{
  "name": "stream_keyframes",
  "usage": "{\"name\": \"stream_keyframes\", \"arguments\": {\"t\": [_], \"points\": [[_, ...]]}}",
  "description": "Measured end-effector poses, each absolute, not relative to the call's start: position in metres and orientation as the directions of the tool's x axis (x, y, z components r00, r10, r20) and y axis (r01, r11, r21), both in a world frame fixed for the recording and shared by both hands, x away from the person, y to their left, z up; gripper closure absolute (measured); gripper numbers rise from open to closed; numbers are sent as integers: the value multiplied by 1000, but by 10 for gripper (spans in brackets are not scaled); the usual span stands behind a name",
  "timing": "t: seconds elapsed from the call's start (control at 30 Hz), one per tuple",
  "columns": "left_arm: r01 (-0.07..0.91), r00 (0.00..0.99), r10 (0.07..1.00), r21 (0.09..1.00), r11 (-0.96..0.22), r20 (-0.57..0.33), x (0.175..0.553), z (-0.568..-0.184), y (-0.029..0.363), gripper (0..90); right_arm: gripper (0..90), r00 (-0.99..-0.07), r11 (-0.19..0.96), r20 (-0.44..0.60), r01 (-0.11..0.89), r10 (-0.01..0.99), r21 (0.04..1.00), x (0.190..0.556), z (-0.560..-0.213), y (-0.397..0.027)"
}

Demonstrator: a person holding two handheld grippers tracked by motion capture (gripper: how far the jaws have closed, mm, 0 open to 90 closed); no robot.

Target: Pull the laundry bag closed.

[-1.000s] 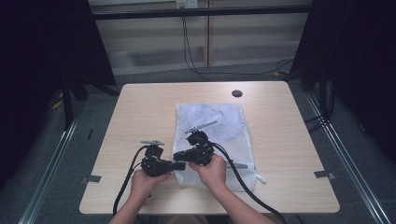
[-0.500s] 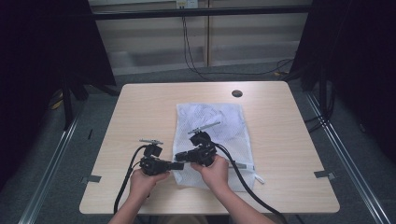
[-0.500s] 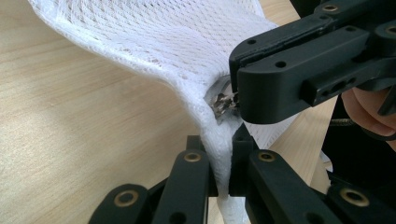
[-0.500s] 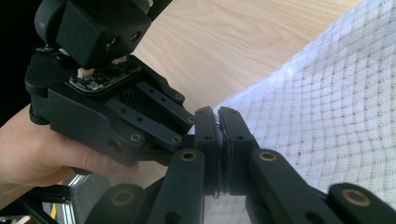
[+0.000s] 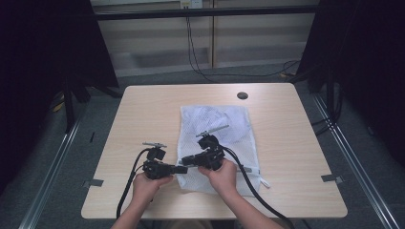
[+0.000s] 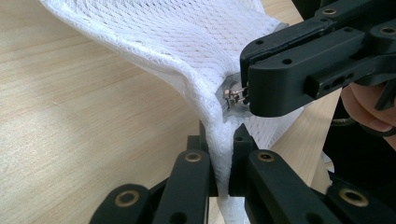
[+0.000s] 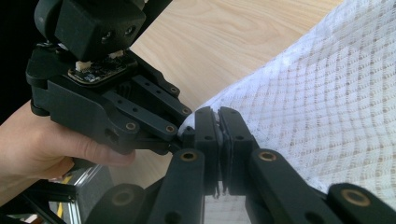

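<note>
Mesh laundry bag (image 5: 217, 143), white, lying flat on the pale wood table (image 5: 143, 109) with its near left corner lifted off the surface between two claws. Left claw (image 6: 223, 154): jaws pressed together on a pinched fold of the mesh at that corner, having just finished closing on it over the last second; in the high view the same claw (image 5: 180, 169) points right, into the bag's left edge. Right claw (image 7: 219, 140): jaws likewise pressed together, and in the left gripper view its black tip (image 6: 247, 91) sits on a small metal zipper pull (image 6: 232, 95), which it appears to grip, though the contact itself is largely covered by the tip. The two hands have barely shifted, so the change is one of grip rather than place: the cloth is now anchored on one side and the pull taken on the other. Judged from this, the work in hand is opening the bag's zipper, with the drag along the track not yet begun.

Materials: the bag is an open diamond-weave net, soft and limp, draping in a smooth curve where lifted and bunching into a thick seam at the corner. The pull is small, bright and hard. The table has a matte, fine-grained wood finish with rounded corners.
</note>
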State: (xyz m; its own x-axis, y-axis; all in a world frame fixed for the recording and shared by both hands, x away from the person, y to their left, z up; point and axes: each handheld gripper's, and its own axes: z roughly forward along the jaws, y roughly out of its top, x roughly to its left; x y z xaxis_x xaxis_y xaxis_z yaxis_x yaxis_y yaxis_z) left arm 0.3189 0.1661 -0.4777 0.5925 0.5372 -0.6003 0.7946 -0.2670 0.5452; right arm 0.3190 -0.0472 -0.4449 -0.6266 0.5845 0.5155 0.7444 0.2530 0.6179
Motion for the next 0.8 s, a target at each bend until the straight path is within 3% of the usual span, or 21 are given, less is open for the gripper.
{"name": "stream_keyframes", "arguments": {"t": [0.8], "points": [[798, 587, 541, 546, -257, -603, 319, -476, 168, 893, 870, -625, 251, 518, 746, 584, 617, 319, -446, -57]]}}
